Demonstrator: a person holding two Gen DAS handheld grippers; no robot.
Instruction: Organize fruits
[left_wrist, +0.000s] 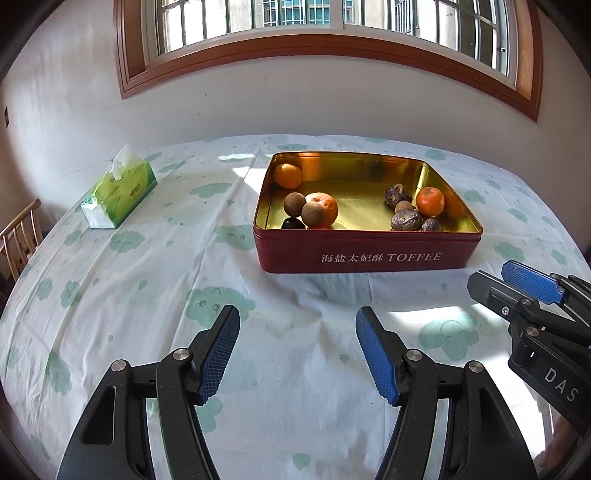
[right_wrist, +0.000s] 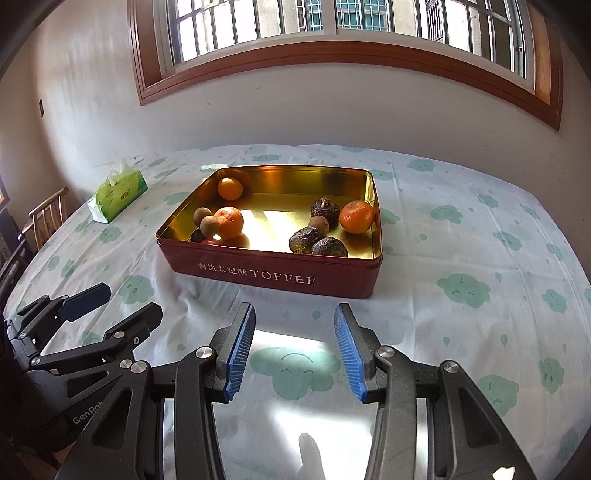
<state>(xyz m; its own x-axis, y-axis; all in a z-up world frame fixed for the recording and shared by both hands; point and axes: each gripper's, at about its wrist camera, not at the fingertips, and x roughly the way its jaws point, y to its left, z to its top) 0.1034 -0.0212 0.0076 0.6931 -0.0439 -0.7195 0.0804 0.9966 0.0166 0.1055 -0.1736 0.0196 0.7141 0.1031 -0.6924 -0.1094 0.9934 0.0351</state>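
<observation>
Both grippers hung over the tablecloth (left_wrist: 122, 295), short of the tin. Left gripper (left_wrist: 297, 354): jaws apart, nothing betw. them. Right gripper (right_wrist: 294, 350): jaws apart, narrower gap, also empty; in left view only its tip showed, cut off at frame edge.

Red toffee tin (left_wrist: 365, 254), lid off, gold inside, sat mid-table beyond both tools. Fruit in two clusters: left side, small orange (left_wrist: 288, 175) in far corner, larger orange (left_wrist: 324, 207) w/ two brown round fruits (left_wrist: 303, 208) against it; a dark item and sthg red behind the near wall, mostly hidden, type unclear. Right side: orange (left_wrist: 430, 201), wrinkled dark fruits (left_wrist: 405, 220), one small brown.

Surface: white cloth, green cloud print, creased, sun patches. Green tissue pack (left_wrist: 119, 192) far left. Wooden chair (left_wrist: 20, 236) cut off at left edge. Barred window (left_wrist: 332, 22), wood frame, marked white wall.
</observation>
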